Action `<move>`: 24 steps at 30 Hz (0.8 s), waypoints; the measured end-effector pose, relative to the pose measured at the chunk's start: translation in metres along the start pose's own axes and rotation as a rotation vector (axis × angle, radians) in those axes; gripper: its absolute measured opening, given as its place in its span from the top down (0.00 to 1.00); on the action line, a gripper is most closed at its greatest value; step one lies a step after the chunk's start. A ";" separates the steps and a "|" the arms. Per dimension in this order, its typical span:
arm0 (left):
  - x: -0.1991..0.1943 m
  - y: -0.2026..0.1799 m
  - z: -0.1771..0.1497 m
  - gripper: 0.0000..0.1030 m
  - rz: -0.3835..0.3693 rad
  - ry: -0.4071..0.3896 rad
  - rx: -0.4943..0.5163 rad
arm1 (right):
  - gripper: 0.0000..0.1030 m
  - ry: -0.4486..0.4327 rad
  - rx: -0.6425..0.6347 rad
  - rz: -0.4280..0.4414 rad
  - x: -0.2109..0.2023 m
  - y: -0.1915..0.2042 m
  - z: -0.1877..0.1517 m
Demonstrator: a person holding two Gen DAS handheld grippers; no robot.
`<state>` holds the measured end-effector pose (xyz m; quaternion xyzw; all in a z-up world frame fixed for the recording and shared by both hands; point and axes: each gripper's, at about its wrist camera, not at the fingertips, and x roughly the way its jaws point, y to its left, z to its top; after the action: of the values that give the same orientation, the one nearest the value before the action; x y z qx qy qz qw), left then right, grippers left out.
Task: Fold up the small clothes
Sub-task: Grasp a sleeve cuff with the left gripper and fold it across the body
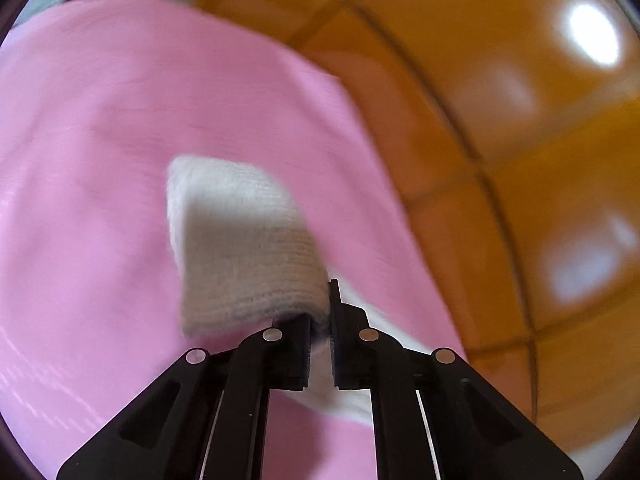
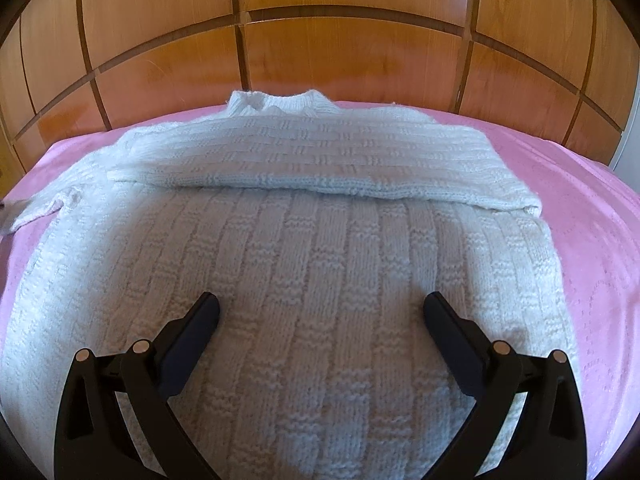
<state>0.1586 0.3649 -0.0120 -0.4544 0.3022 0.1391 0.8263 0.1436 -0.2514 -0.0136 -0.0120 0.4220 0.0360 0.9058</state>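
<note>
A white knitted sweater [image 2: 304, 272] lies flat on a pink bedspread [image 2: 580, 208], collar toward the wooden headboard. One sleeve [image 2: 320, 156] is folded across its chest. My right gripper [image 2: 320, 312] is open and empty, hovering over the sweater's lower body. In the left wrist view my left gripper [image 1: 320, 320] is shut on the ribbed cuff of the other sleeve [image 1: 240, 240], held lifted above the pink bedspread [image 1: 100, 160]. That view is blurred by motion.
A panelled wooden headboard [image 2: 340, 48] stands right behind the bed and also shows in the left wrist view [image 1: 500, 120]. Pink bedspread shows on both sides of the sweater.
</note>
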 end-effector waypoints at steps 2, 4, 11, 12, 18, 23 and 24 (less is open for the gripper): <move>-0.001 -0.037 -0.024 0.94 -0.059 0.024 0.094 | 0.02 0.000 0.000 -0.001 0.000 0.000 0.000; 0.001 -0.074 -0.051 0.94 -0.119 0.059 0.178 | 0.02 -0.001 0.002 0.002 0.000 0.000 0.000; 0.034 -0.178 -0.181 0.94 -0.260 0.263 0.457 | 0.02 -0.005 0.010 0.010 -0.001 -0.001 0.000; 0.040 -0.186 -0.198 0.94 -0.258 0.294 0.483 | 0.02 -0.005 0.011 0.013 -0.001 -0.001 0.000; 0.051 -0.191 -0.257 0.52 -0.206 0.396 0.597 | 0.02 -0.012 0.025 0.032 -0.002 -0.004 0.000; 0.026 -0.159 -0.260 0.51 -0.171 0.328 0.664 | 0.02 -0.008 0.030 0.036 -0.002 -0.005 0.001; 0.020 -0.152 -0.259 0.50 -0.161 0.304 0.677 | 0.02 0.005 0.033 0.036 -0.003 -0.005 0.004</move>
<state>0.1535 0.0644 -0.0280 -0.1935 0.4138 -0.1029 0.8836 0.1455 -0.2562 -0.0087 0.0103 0.4249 0.0452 0.9041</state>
